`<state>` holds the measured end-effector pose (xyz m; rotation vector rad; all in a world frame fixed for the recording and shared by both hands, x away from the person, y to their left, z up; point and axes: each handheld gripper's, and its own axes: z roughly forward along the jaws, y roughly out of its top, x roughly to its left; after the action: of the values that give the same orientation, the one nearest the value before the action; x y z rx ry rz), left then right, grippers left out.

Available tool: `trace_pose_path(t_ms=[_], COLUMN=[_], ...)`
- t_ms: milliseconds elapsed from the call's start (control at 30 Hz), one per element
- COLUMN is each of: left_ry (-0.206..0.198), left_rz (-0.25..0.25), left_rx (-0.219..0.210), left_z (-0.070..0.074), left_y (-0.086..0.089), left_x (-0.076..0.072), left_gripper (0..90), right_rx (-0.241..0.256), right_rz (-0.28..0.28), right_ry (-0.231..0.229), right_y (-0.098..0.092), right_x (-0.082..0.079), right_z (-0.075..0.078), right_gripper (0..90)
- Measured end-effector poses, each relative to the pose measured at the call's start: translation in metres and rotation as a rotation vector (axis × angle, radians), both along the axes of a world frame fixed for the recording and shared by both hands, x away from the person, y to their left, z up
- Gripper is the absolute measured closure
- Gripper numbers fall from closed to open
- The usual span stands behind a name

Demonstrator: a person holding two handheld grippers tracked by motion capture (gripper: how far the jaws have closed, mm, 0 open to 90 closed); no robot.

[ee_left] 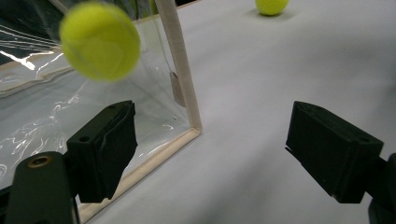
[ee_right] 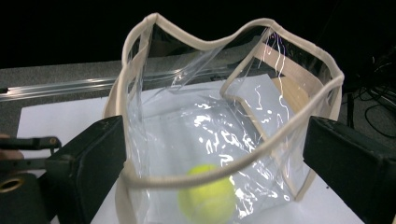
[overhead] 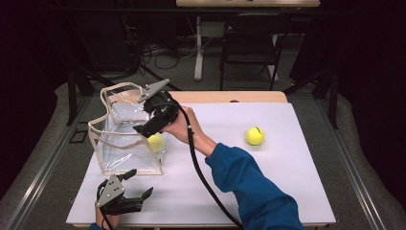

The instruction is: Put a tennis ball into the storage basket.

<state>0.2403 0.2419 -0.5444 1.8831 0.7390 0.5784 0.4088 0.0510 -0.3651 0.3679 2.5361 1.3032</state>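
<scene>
At the desk (overhead: 287,191), a white sheet over a pale wooden top, I hold my right tongs (overhead: 152,125) above the open mouth of the clear bag (overhead: 122,143), jaws spread wide and gripping nothing; a tennis ball (overhead: 155,142) shows inside the bag near its right front corner, blurred in both gripper views, and I cannot tell whether it rests on the bottom; the bag, clear plastic with cream trim, stands upright on the left part of the sheet, its rim sagging; my left tongs (overhead: 139,184) sit low at the near left edge of the desk, just in front of the bag, jaws wide and empty; a second tennis ball (overhead: 254,135) lies alone on the sheet, well apart to the right; grey carpet surrounds the desk, with metal rails along both sides; beyond it the room is dark, with black frames, a chair (overhead: 251,43), loose cables on the floor and the white leg of another table (overhead: 198,48).
</scene>
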Motion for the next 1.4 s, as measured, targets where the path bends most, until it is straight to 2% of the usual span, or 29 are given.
trace_pose_path(t_ms=[167, 633, 800, 1400], left_ry=[-0.005, -0.005, -0.005, -0.007], left_rz=[0.001, 0.004, 0.006, 0.006], left_rx=[0.001, 0.002, 0.000, 0.006], left_z=[0.000, 0.000, 0.000, 0.000], left_y=[0.000, -0.001, 0.000, -0.002], left_x=[-0.001, 0.000, -0.001, -0.001], left_gripper=[16.1, 16.1, 16.1, 16.1], right_rx=[0.005, -0.034, -0.049, -0.051], right_rz=[-0.002, -0.014, -0.017, -0.045], right_ry=[0.005, 0.024, 0.039, 0.114], right_y=[-0.015, -0.046, -0.055, -0.097], right_x=[-0.003, -0.010, -0.014, -0.022], right_z=[-0.006, -0.031, -0.044, -0.095], right_gripper=[4.8, 3.7, 3.3, 2.6])
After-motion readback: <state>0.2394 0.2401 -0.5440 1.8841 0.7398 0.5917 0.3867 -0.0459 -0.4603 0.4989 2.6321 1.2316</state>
